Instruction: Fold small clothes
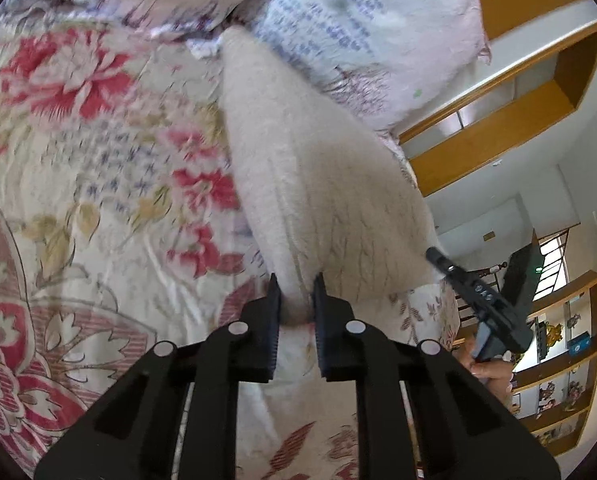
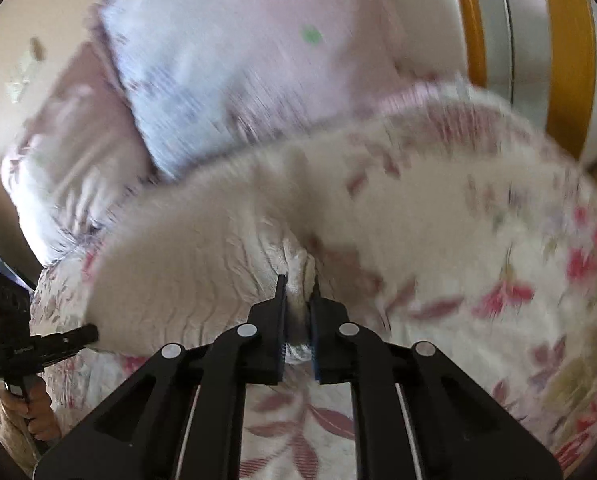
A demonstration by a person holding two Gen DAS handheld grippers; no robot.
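A small cream-white fuzzy garment point(image 1: 306, 184) lies stretched on a floral bedspread point(image 1: 98, 184). My left gripper point(image 1: 296, 284) is shut on the garment's near corner, with cloth bunched between the fingers. In the right wrist view the same garment point(image 2: 202, 264) runs leftward, and my right gripper point(image 2: 298, 284) is shut on a pinched fold of its edge. The right gripper point(image 1: 438, 258) shows at the garment's right corner in the left wrist view. The left gripper point(image 2: 92, 332) shows at the garment's left end in the right wrist view. The garment's far end reaches the pillows.
Two pale printed pillows point(image 1: 362, 28) lie at the head of the bed point(image 2: 226, 60). A wooden headboard shelf point(image 1: 510, 92) stands beyond them. Shelves with figurines point(image 1: 562, 360) line the right wall. A person's hand point(image 2: 38, 412) holds the left gripper's handle. The bedspread point(image 2: 498, 280) extends right.
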